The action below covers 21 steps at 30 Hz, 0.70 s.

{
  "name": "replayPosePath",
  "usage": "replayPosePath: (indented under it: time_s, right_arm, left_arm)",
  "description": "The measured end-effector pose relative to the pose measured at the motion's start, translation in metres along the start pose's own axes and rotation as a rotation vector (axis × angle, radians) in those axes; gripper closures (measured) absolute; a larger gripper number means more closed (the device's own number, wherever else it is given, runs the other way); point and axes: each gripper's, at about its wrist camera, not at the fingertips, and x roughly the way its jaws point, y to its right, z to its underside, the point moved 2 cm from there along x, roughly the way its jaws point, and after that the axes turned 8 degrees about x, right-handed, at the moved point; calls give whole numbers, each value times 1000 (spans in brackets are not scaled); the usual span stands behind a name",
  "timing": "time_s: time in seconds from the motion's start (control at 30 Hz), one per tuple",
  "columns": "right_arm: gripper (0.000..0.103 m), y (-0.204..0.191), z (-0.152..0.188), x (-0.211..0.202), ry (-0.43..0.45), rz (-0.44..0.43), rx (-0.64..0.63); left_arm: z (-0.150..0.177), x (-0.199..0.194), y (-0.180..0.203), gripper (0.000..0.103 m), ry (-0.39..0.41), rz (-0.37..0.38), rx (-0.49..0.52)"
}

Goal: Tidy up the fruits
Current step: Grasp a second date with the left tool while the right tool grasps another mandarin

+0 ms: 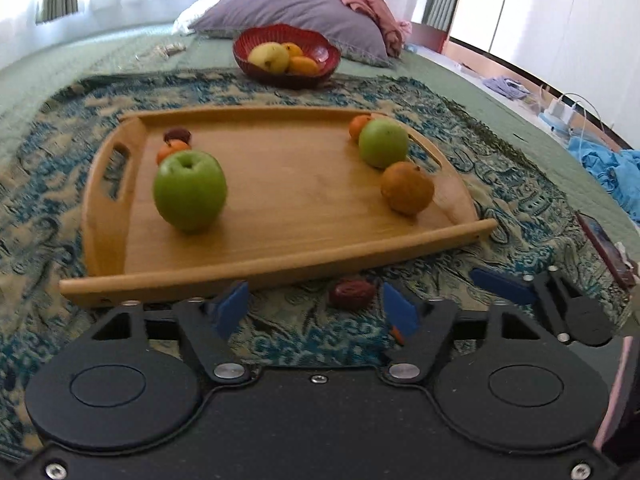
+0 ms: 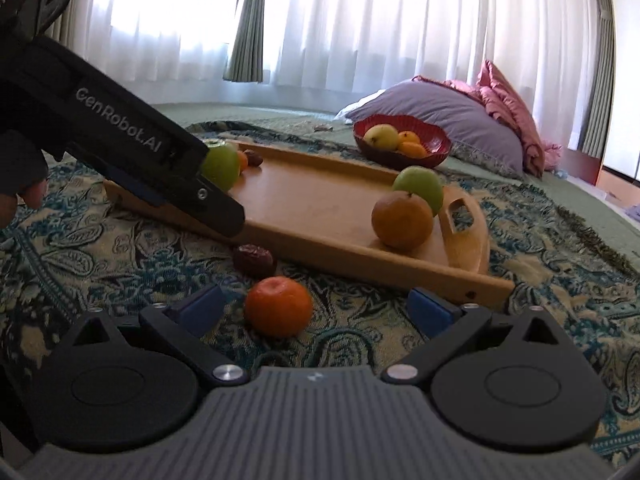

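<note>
Tangerine (image 2: 278, 306) on bed blanket (image 2: 120, 256) between open right gripper (image 2: 316, 312) fingers, date (image 1: 352, 293) at 12 o'clock of open left gripper (image 1: 316, 308), tray (image 1: 280, 248) beyond.

Smooth matt wooden tray (image 1: 280, 184) rests on woven patterned cloth (image 1: 48, 184); green apple (image 1: 190, 190) looks glossy.

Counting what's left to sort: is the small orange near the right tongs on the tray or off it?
Off. The small orange sits on the patterned blanket, apart from the wooden tray.
</note>
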Motion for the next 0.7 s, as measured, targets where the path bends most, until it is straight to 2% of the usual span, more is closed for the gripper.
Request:
replayPosePath:
  time_s: [0.13, 0.37, 0.5, 0.7]
  right_arm:
    - [2, 5, 2, 3, -5, -22, 31]
    - [5, 18, 5, 7, -25, -70, 102]
    - [8, 19, 6, 6, -21, -75, 110]
    - [12, 23, 7, 7, -15, -74, 134]
  left_arm:
    - [-1, 10, 6, 52, -30, 31, -11]
    - [-3, 25, 20, 63, -56, 58, 3]
    - [-5, 30, 23, 74, -58, 47, -1]
    - [-3, 34, 23, 77, -73, 33, 5]
